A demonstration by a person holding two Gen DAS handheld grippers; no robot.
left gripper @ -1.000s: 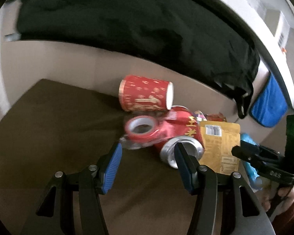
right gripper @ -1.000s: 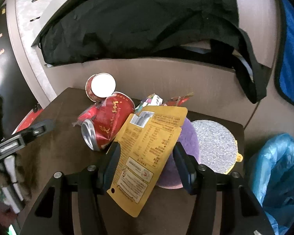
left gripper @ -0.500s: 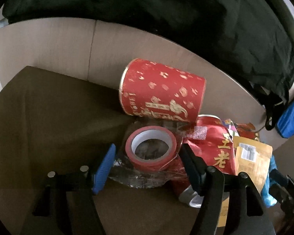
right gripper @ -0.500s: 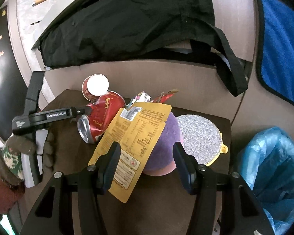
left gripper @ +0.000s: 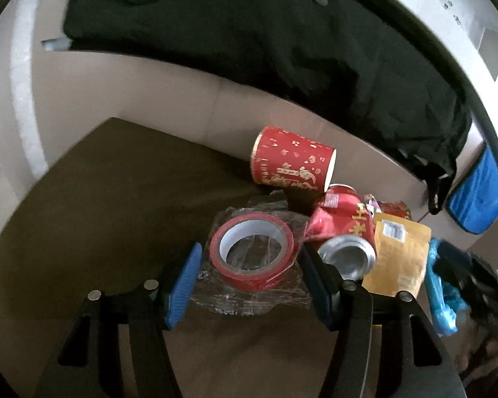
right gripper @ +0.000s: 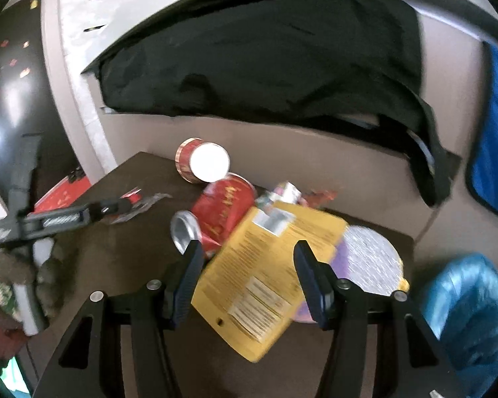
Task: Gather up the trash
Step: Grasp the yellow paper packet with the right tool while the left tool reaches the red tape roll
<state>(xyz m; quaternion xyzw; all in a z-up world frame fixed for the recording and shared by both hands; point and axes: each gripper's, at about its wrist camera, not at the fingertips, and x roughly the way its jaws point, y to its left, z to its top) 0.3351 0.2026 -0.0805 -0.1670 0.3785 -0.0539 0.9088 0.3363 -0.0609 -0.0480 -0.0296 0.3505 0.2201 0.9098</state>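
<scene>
Only from the right wrist: silver disc (right gripper: 372, 258) behind yellow pouch (right gripper: 269, 278).

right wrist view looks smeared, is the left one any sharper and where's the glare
Right wrist view: motion blur smears the yellow pouch print and the blue bag. Left wrist view: sharper, the red tape roll is crisp, with glare on the can top; fisheye bending in both.

On the crushed red can (left gripper: 343, 214) I read one gold Chinese character, 王; the red paper cup (left gripper: 292, 169) carries gold calligraphy I cannot decipher. The yellow pouch (right gripper: 269, 282) has a white label and blocks of print, too blurred to read.
</scene>
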